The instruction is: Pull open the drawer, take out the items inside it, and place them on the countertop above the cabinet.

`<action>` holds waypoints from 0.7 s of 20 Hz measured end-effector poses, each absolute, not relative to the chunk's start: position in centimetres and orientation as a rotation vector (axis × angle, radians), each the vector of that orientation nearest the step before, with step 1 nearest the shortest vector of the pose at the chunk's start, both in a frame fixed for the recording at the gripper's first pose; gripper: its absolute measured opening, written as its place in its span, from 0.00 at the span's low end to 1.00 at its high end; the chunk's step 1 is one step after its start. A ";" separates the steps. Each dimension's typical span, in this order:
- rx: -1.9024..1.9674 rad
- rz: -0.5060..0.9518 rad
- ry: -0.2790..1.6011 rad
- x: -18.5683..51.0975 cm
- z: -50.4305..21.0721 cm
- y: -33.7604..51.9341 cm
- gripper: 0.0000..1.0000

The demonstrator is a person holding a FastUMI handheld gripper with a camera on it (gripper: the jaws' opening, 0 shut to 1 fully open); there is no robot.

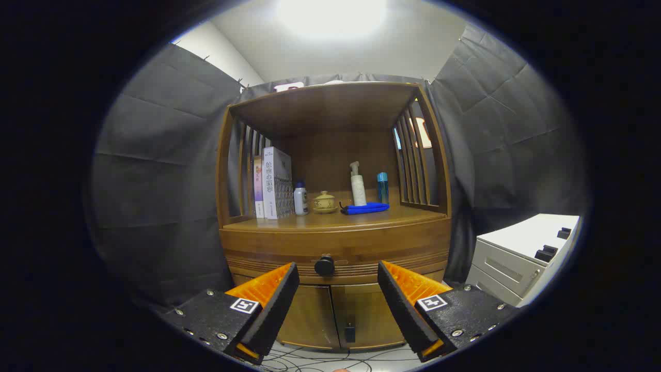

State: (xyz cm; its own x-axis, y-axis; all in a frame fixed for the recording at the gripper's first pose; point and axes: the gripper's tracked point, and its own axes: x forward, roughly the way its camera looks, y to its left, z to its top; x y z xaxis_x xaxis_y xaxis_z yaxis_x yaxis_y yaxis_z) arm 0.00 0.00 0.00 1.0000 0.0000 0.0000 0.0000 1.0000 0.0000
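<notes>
Nearest, the tool [338, 274] stands wide open, gripping nothing, its fingers flanking the black knob [324, 265] of the closed drawer [335, 249] just beyond. Above, the table [330, 221] carries books [271, 183], bottles and a blue cloth [365, 208].

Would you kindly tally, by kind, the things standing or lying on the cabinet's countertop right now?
Books: 2
Bottles: 3, small white bottle, pump bottle, blue bottle
Lidded ceramic cup: 1
Blue folding umbrella: 1
Total: 7

The gripper is open, its fingers either side of the closed drawer's knob, short of it.
</notes>
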 end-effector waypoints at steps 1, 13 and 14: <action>-0.004 0.004 0.000 0.0 -0.1 0.2 0.95; 0.027 -0.017 0.023 -0.5 0.1 0.8 0.95; 0.021 -0.021 0.018 -0.5 0.3 0.7 0.95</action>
State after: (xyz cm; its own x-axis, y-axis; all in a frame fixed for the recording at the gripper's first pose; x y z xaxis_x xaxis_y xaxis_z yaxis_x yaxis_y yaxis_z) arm -0.47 0.71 0.35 0.9996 -0.0207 -0.0185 0.0211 0.9996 0.0206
